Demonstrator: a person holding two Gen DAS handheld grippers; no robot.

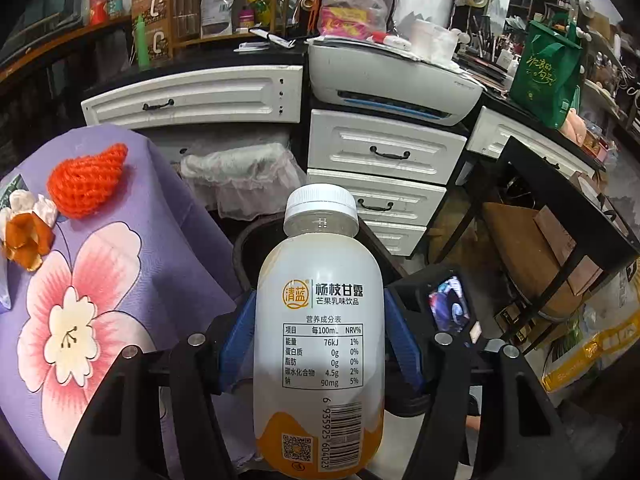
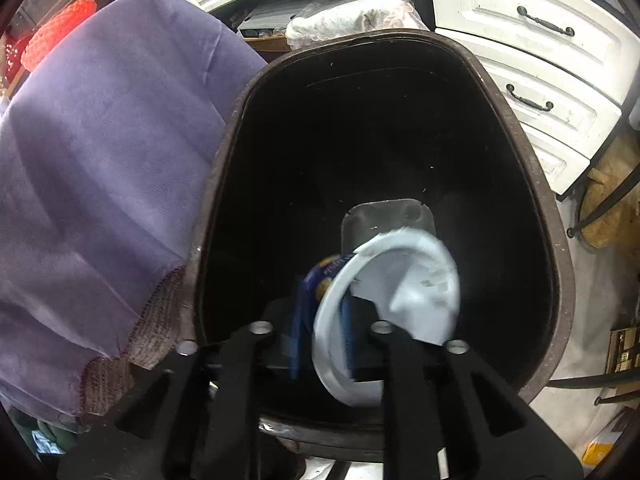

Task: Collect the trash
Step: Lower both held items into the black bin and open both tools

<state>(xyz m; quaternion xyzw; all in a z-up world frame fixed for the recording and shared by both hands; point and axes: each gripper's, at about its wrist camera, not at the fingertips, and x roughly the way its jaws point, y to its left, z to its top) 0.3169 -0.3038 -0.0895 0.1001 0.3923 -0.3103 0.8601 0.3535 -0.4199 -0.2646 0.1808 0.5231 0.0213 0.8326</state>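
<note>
Blue pads of the left gripper (image 1: 320, 344) clamp a drink bottle (image 1: 320, 320) at centre frame, cap pointing up-frame toward the dark bin (image 1: 250, 248) just beyond it
Smooth white plastic bottle, rounded shoulders, ribbed cap, long axis along the fingers; the bin mouth lies straight ahead, beside the purple floral cloth (image 1: 100, 280) at left. Right gripper (image 2: 322, 332) hangs over the bin's (image 2: 560, 264) open mouth, nearer to it than the left; a blurred, thin white disposable bowl (image 2: 400, 300) with a blue wrapper (image 2: 324, 276) sits between its parted blue fingers, seemingly slipping free toward the matte black, glossy-rimmed hollow
</note>
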